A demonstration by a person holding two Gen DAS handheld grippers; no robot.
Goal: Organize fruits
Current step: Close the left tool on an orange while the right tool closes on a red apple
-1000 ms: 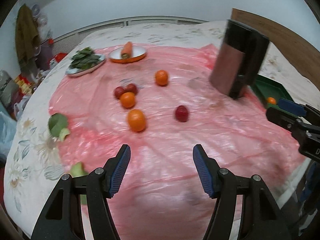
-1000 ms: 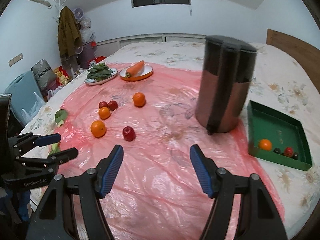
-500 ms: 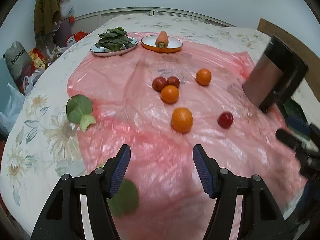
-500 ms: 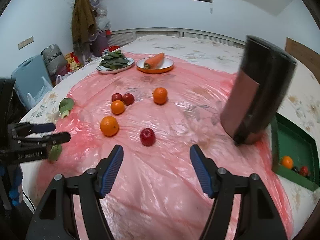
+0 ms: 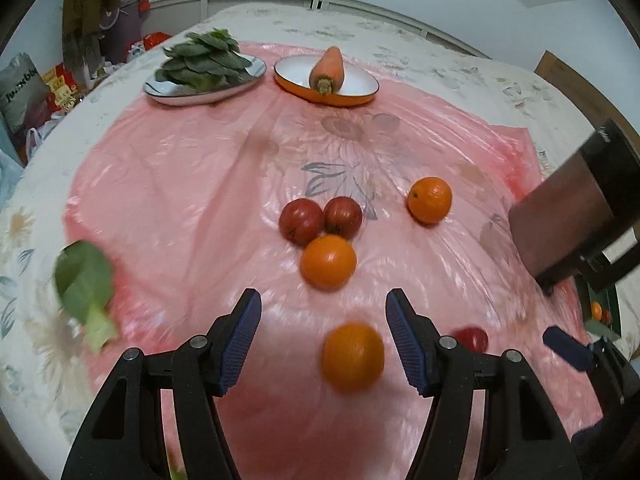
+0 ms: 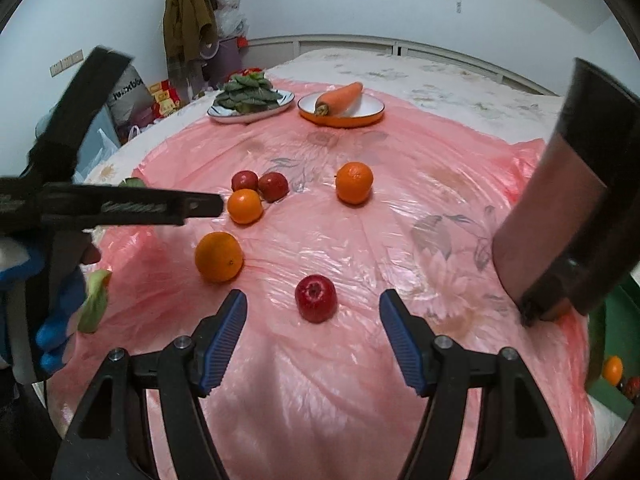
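Pink plastic sheeting (image 5: 180, 184) covers the middle of a bed with a floral cover, and the loose fruit lies scattered on it. At the far edge of the sheet stand two dishes side by side: a white plate of green leaves (image 5: 202, 68) and, to its right, an orange-rimmed bowl holding a carrot (image 5: 329, 70).

From the left gripper (image 5: 323, 340), whose blue-padded jaws stand released and apart with nothing pressed between them, a blurred orange (image 5: 353, 357) lies on the sheet in the gap between the fingers — untouched. Beyond it sits a second orange (image 5: 329, 262), touching two red apples (image 5: 320, 218) that rest against each other. A third orange (image 5: 429, 199) lies apart to the right. A loose green leaf (image 5: 85, 284) lies at the sheet's left edge.

The right gripper (image 6: 313, 340) is likewise released, its jaws wide and empty; a single red apple (image 6: 316, 298) rests on the sheet just ahead, between the fingertips but clear of both pads. At this view's right edge a tall dark cylindrical container (image 6: 560, 208) stands on the sheet. Past it, low at the right, a green tray (image 6: 616, 304) holds a small orange (image 6: 613, 369) and something red beside it — too cropped to name.
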